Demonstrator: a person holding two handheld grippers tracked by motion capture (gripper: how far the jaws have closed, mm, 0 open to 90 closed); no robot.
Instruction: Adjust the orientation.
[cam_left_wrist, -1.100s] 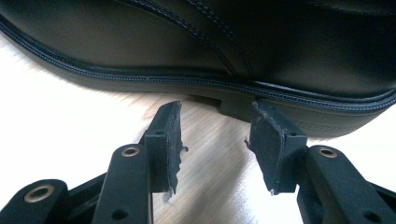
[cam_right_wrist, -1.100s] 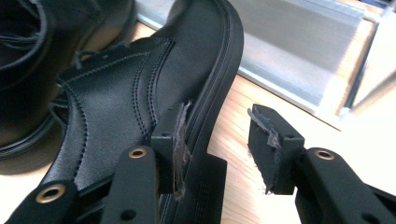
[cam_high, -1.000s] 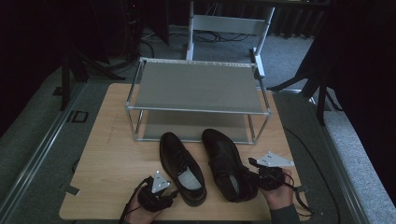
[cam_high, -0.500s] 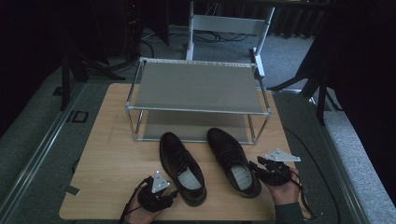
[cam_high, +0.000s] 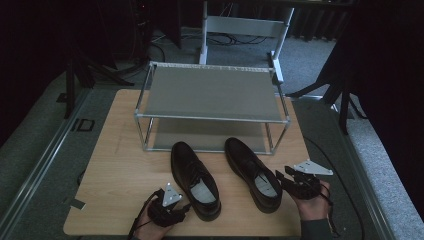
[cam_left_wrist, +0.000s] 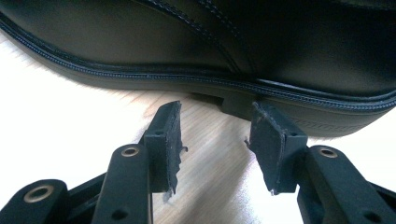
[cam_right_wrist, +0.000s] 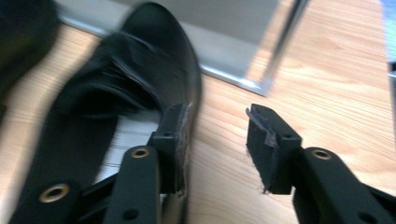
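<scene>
- Two black leather shoes stand side by side on the wooden desk (cam_high: 115, 165), toes pointing far toward the two-tier metal shoe rack (cam_high: 212, 95).
- The left shoe (cam_high: 195, 179) sits near the middle of the desk's near half; the right shoe (cam_high: 252, 172) lies just right of it, apart from it, its toe close to the rack's lower shelf.
- The left gripper (cam_high: 172, 207) rests at the near edge, just left of the left shoe's heel. In the left gripper view its fingers (cam_left_wrist: 166, 140) are spread, holding nothing, aimed at the shoe's sole edge and heel (cam_left_wrist: 243, 100).
- The right gripper (cam_high: 295, 182) sits just right of the right shoe's heel. In the right gripper view its fingers (cam_right_wrist: 268, 144) are spread and empty, one beside the shoe's collar, the other over bare desk.
</scene>
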